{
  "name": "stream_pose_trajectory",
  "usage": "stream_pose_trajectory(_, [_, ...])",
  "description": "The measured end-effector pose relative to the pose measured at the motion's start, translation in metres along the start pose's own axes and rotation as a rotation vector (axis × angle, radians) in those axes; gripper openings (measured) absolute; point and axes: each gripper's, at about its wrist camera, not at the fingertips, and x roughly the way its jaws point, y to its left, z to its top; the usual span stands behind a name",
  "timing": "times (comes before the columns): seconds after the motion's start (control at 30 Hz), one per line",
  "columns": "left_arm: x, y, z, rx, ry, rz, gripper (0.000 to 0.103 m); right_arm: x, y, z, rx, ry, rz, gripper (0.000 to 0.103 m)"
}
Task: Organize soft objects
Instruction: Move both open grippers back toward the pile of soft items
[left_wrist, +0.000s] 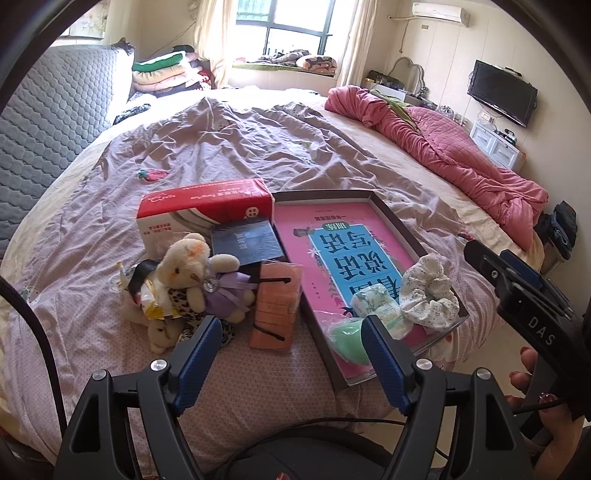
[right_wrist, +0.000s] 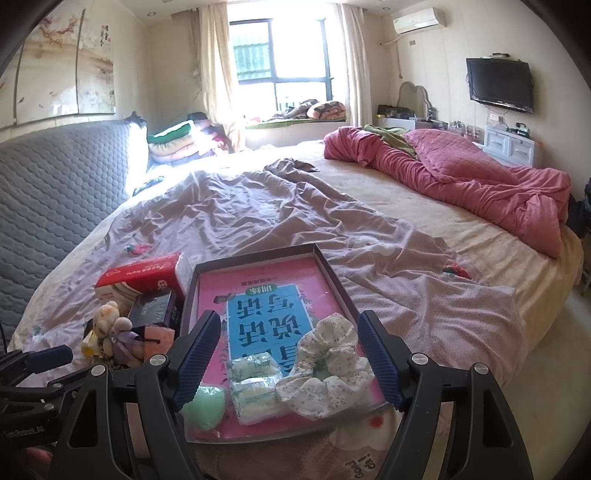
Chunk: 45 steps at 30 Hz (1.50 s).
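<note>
A shallow brown tray (left_wrist: 391, 218) (right_wrist: 258, 253) with a pink book in it lies on the bed. In it sit a floral scrunchie (left_wrist: 428, 291) (right_wrist: 328, 365), a white-green packet (left_wrist: 380, 306) (right_wrist: 255, 387) and a green sponge (left_wrist: 349, 338) (right_wrist: 205, 410). Left of the tray lie a cream teddy bear in a purple dress (left_wrist: 199, 273) (right_wrist: 110, 328), a second plush under it, and an orange wrapped cloth (left_wrist: 275, 306) (right_wrist: 159, 338). My left gripper (left_wrist: 291, 363) is open and empty above the bed, near the orange cloth. My right gripper (right_wrist: 288, 360) is open and empty over the tray's near end.
A red-and-white tissue box (left_wrist: 207, 210) (right_wrist: 144, 277) and a dark box (left_wrist: 245, 242) stand behind the plush toys. A rumpled pink quilt (left_wrist: 443, 147) (right_wrist: 461, 177) lies at the bed's far right. A grey padded headboard (left_wrist: 48, 122) is on the left.
</note>
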Motion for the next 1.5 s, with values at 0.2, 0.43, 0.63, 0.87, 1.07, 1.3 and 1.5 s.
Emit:
stream_pose_trajectory(0.2, [-0.009, 0.009, 0.0, -0.011, -0.018, 0.02, 0.077, -0.009, 0.018, 0.006, -0.036, -0.015, 0.027, 0.078])
stream_pose_trajectory(0.43, [-0.021, 0.02, 0.001, -0.03, -0.037, 0.025, 0.077, -0.018, 0.038, 0.009, -0.079, -0.027, 0.052, 0.078])
stream_pose_trajectory(0.63, [-0.029, 0.04, 0.002, -0.06, -0.046, 0.042, 0.077, -0.023, 0.053, 0.011, -0.107, -0.031, 0.085, 0.078])
stream_pose_trajectory(0.87, [-0.036, 0.086, -0.001, -0.146, -0.051, 0.079, 0.078, -0.025, 0.07, 0.009, -0.145, -0.027, 0.115, 0.078])
stream_pose_trajectory(1.07, [-0.038, 0.113, -0.007, -0.179, -0.052, 0.101, 0.078, -0.026, 0.088, 0.005, -0.19, -0.023, 0.135, 0.078])
stream_pose_trajectory(1.3, [-0.036, 0.134, -0.014, -0.213, -0.049, 0.12, 0.078, -0.024, 0.107, -0.001, -0.236, -0.013, 0.168, 0.078])
stream_pose_trajectory(1.5, [-0.025, 0.149, -0.02, -0.266, -0.028, 0.084, 0.078, -0.018, 0.126, -0.009, -0.288, 0.001, 0.197, 0.078])
